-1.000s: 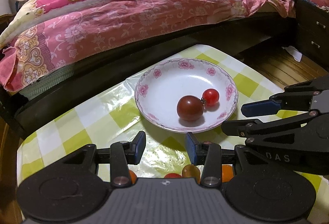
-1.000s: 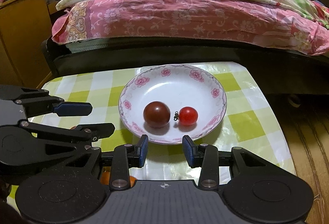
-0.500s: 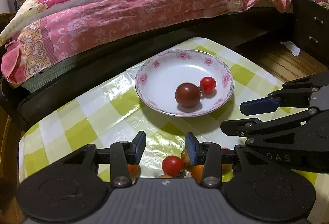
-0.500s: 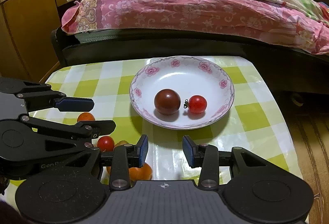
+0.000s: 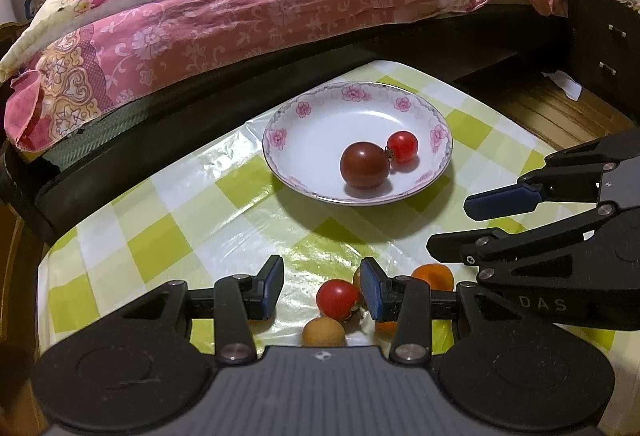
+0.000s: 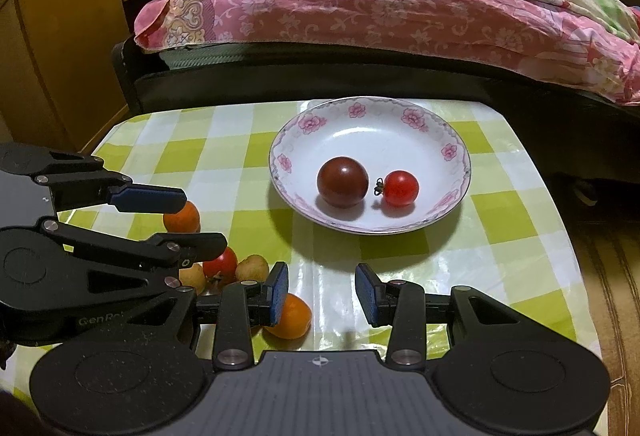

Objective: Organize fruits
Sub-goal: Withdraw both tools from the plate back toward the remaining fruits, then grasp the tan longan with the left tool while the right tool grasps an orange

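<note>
a: how many fruits sit in the plate (image 6: 456, 151)?

b: two. a dark red tomato (image 6: 342, 182) and a smaller bright red cherry tomato (image 6: 400, 188) at its 3 o'clock, nearly touching, in the right wrist view. the plate stands on the checked tablecloth (image 6: 224, 159) near the table's far edge, with the bed (image 6: 360, 3) behind it.

a: and loose on the cloth?

b: five that i can count from the right wrist view, all at about 8 o'clock from the plate: two orange fruits (image 6: 182, 218) (image 6: 291, 317), one red tomato (image 6: 220, 263), and two small tan fruits (image 6: 253, 268) (image 6: 193, 277). the tan ones flank the tomato, and more may be hidden under the tools.

a: the tools?

b: two. the left gripper (image 5: 321, 284) is spread wide with nothing between its fingers; another look at that red tomato (image 5: 338, 299) shows it just beside the right pad, not clamped. the right gripper (image 6: 322, 291) is also released and empty, the near orange fruit just outside its left pad.

a: what changes from a second ago?

b: both tools are pulled back from the plate, so it looks farther off, and the loose fruits, mostly hidden under the grippers before, are now in plain sight. the two tomatoes in the plate lie as they did.
</note>
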A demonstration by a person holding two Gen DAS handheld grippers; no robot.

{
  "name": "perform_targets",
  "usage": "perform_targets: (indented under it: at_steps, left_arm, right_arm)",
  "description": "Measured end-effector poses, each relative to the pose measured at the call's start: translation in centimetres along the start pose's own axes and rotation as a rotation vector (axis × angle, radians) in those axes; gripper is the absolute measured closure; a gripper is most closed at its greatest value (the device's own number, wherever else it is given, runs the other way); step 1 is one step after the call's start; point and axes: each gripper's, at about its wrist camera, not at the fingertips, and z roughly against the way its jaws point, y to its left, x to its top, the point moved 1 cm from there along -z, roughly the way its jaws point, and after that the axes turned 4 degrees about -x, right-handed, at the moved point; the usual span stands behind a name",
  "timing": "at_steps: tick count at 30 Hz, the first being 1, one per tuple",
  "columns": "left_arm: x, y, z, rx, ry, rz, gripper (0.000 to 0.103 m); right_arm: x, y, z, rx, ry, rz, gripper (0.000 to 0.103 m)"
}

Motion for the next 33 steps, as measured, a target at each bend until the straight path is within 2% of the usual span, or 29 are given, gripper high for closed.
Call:
perform_targets:
  at_steps: [9,17,33]
  left_arm:
    - [-0.7,0.1,0.1,-0.013,0.012,-0.01,0.054]
    - [-1.9,-0.2,-0.1,-0.026,0.038,-0.064,0.054]
    - [-3.6,0.4,-1.6,-0.095,0.09,-0.106,0.054]
  right_arm:
    - [-0.5,0.4,-0.2,0.012,0.012,0.016,0.065]
    - [-1.7,0.5,-0.6,0.034,0.043,0.046,0.06]
    - [-2.0,1.1,-2.5,0.145,0.087,0.13,0.06]
